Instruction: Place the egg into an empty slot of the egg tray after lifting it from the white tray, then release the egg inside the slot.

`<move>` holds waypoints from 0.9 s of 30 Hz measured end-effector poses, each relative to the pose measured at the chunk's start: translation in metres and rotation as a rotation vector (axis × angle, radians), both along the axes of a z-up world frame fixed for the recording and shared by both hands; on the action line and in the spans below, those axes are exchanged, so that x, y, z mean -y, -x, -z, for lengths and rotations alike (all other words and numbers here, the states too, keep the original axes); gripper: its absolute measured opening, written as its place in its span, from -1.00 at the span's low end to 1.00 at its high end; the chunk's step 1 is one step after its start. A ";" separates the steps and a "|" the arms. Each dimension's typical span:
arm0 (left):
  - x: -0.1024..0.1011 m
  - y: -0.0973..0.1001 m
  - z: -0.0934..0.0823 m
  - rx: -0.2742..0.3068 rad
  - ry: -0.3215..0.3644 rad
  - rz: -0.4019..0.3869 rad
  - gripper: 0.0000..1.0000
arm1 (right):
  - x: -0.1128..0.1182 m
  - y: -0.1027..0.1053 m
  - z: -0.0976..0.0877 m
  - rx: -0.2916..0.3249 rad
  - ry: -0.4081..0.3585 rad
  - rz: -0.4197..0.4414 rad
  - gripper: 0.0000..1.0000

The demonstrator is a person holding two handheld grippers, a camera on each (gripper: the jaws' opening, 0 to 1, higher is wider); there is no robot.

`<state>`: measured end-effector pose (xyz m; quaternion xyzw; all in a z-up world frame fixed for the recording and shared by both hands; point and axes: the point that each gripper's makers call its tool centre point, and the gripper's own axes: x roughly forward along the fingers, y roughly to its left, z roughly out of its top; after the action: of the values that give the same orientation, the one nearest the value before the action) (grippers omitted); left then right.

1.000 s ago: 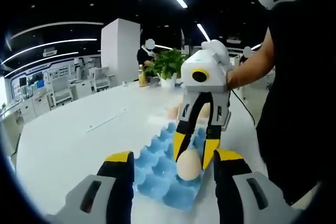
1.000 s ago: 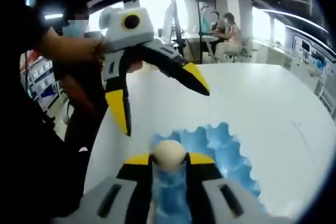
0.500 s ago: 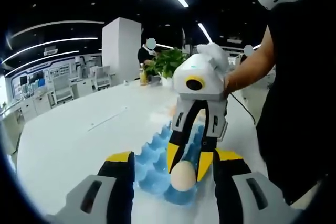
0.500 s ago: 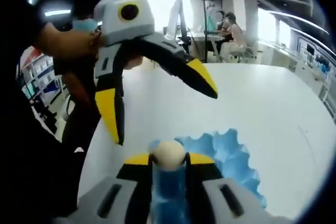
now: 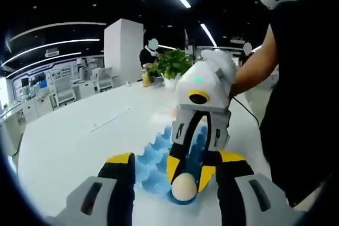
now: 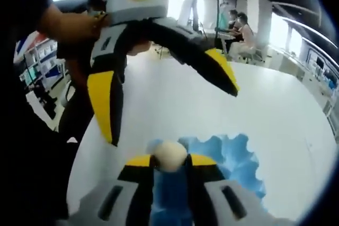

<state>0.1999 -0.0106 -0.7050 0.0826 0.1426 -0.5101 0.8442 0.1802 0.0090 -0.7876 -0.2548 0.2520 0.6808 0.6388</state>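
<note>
Egg (image 6: 169, 155) in right tongs (image 6: 170, 161)

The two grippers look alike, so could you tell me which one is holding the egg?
The right gripper: its fingers are shut on the egg above the blue egg tray. The left gripper is spread wide open and holds nothing.
</note>
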 end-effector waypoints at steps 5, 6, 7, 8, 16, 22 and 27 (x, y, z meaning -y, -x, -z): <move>-0.001 0.001 0.002 -0.010 -0.003 0.003 0.23 | -0.001 -0.005 0.000 0.018 0.006 -0.004 -0.52; -0.001 0.002 0.003 -0.014 -0.003 0.002 0.23 | -0.001 -0.005 0.000 0.029 0.007 -0.015 -0.52; -0.001 0.002 0.003 -0.014 -0.004 0.003 0.23 | -0.001 -0.004 0.000 0.031 0.006 -0.017 -0.52; -0.001 0.002 0.003 -0.016 -0.004 0.003 0.23 | 0.000 -0.004 0.000 0.032 0.006 -0.020 -0.52; -0.001 0.003 0.003 -0.015 -0.002 0.002 0.22 | -0.001 -0.004 0.000 0.023 -0.014 -0.038 -0.51; 0.000 0.003 0.004 -0.023 -0.004 0.007 0.21 | -0.001 -0.004 0.001 0.019 -0.019 -0.039 -0.50; 0.000 0.002 0.003 -0.015 -0.007 0.005 0.21 | -0.001 -0.004 0.002 0.028 -0.029 -0.048 -0.50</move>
<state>0.1982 -0.0106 -0.7077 0.0820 0.1506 -0.5122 0.8416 0.1844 0.0102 -0.7891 -0.2611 0.2267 0.6958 0.6295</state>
